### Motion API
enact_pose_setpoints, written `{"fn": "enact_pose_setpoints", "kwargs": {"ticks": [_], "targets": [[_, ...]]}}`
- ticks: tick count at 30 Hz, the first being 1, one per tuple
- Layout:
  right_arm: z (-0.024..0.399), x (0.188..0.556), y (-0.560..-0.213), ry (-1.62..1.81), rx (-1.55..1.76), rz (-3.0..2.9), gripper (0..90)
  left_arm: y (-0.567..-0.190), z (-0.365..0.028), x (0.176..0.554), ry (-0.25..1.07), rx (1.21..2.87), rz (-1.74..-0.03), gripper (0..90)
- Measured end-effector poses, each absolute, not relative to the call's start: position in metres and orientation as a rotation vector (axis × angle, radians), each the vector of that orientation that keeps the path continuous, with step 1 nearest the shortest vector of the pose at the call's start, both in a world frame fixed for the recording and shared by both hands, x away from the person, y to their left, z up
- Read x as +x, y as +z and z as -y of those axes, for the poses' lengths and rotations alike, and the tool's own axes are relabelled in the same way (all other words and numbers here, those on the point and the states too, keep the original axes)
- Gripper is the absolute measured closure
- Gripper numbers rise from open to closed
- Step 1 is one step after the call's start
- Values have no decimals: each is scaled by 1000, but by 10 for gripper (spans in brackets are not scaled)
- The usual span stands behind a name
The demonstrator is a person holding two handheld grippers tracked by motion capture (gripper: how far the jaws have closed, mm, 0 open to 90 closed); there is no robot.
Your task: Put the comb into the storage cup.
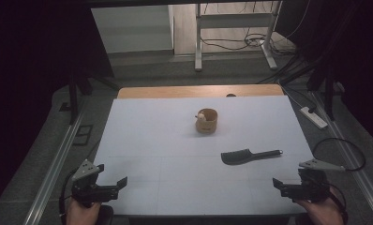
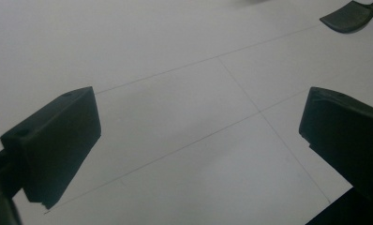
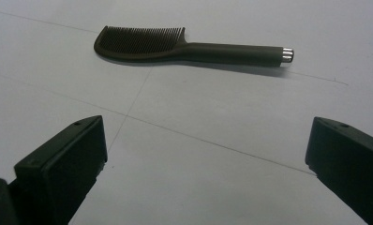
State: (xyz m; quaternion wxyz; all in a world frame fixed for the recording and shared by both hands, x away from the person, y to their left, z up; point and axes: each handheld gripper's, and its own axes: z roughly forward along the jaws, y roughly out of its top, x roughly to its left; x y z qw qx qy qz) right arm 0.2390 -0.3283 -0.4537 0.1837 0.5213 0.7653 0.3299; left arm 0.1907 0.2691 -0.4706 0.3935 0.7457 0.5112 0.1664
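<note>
Right gripper (image 3: 208, 173) jaws spread, empty, near the table's front edge. Black comb (image 3: 184, 44) lies flat ahead: curved toothed head, long straight handle, silver cap.

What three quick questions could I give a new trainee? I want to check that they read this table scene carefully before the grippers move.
1. True or false: the right gripper is clamped on the comb.
2. Which thing lies nearer the right gripper: A) the comb, B) the brown cup?
3. In the high view, which way does the comb's handle point: toward the left gripper side or the right?

Key:
1. False: both grippers stand open over the white table cover, nothing between the jaws.
2. A.
3. Toward the right side; the toothed head points left.
</note>
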Motion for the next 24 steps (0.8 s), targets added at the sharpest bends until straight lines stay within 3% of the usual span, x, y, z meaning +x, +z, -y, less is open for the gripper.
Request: {"fn": "enact_pose_setpoints", "kwargs": {"ticks": [24], "targets": [[322, 237, -453, 911, 1393, -2206, 0, -471, -273, 191, 385, 1859, -1286, 6]]}}
